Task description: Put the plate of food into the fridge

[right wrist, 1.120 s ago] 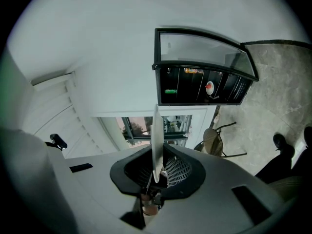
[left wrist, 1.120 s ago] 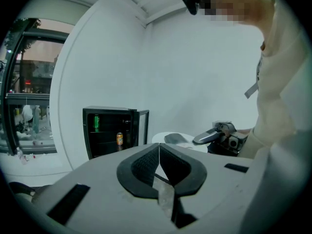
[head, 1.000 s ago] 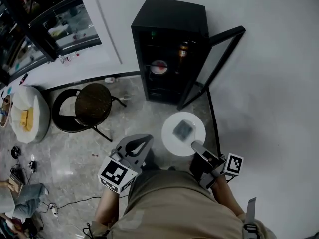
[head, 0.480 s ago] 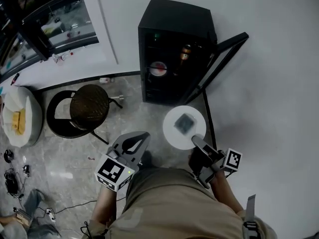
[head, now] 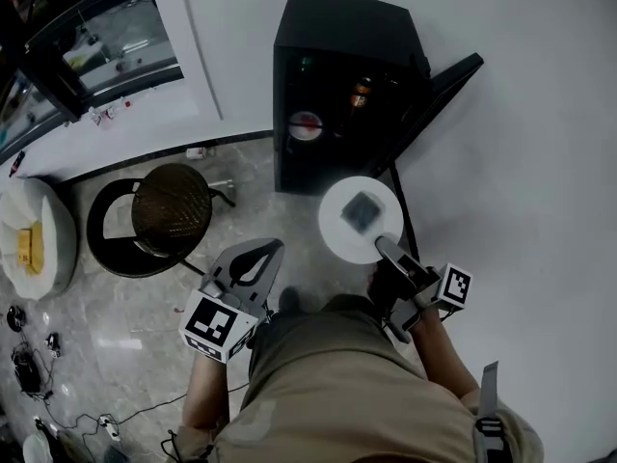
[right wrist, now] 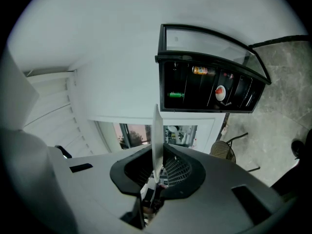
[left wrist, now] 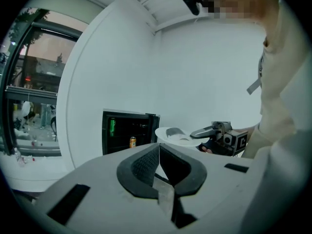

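Above marble floor (head: 125,316) by fridge (head: 342,37): right hand-held gripper (head: 386,247) tight on plate (head: 337,237), left hand-held gripper (head: 264,254) closed.

I seem to be in a plain room of a home: marbled floor (head: 125,307), white walls (head: 540,114), small black fridge (head: 347,37), round chair (head: 172,201), large window (head: 96,37).

Head camera: overhead, facing steeply down, set farthest back; covers left gripper (head: 255,258), right gripper (head: 384,249) and fridge (head: 337,95).

Left gripper camera: close behind its jaws, level; fridge beyond them, leftward.

Right gripper camera: close behind its jaws, rolled sideways (floor at right); plate (right wrist: 157,135) edge-on between them, fridge beyond.

All three share the fridge.
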{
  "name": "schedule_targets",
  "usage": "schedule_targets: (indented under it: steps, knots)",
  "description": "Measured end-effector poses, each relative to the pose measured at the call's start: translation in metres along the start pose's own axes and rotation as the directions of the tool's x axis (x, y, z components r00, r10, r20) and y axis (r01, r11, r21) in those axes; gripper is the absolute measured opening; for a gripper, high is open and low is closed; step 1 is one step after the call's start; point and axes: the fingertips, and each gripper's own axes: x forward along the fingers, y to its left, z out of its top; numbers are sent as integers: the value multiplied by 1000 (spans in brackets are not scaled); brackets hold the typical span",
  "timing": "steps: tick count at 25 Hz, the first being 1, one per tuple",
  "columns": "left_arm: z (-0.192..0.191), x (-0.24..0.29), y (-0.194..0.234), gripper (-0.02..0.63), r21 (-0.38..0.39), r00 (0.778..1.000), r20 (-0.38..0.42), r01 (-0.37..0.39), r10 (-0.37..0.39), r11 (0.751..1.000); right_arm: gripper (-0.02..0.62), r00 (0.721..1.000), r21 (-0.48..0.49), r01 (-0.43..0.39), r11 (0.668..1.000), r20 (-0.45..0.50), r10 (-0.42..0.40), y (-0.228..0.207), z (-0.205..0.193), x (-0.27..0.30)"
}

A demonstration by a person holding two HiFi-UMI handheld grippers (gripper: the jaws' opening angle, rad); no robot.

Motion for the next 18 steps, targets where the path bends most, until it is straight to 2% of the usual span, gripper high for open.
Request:
schedule_targets:
  steps: [10,14,18]
  knots:
    - [-5,16,26,12,-76,999,3,-41,41,996,44,1000,5,18,1000,20,-18,-5,30,20]
    - [5,38,39,12,-52,997,-1,-79,79,996,44,1000,7,14,1000,13,-15,-9,53,35]
    - [11,52,41,12,-34,997,-18,-76,75,997,44,1000,5,28,1000,-2,-28,-14,67,47]
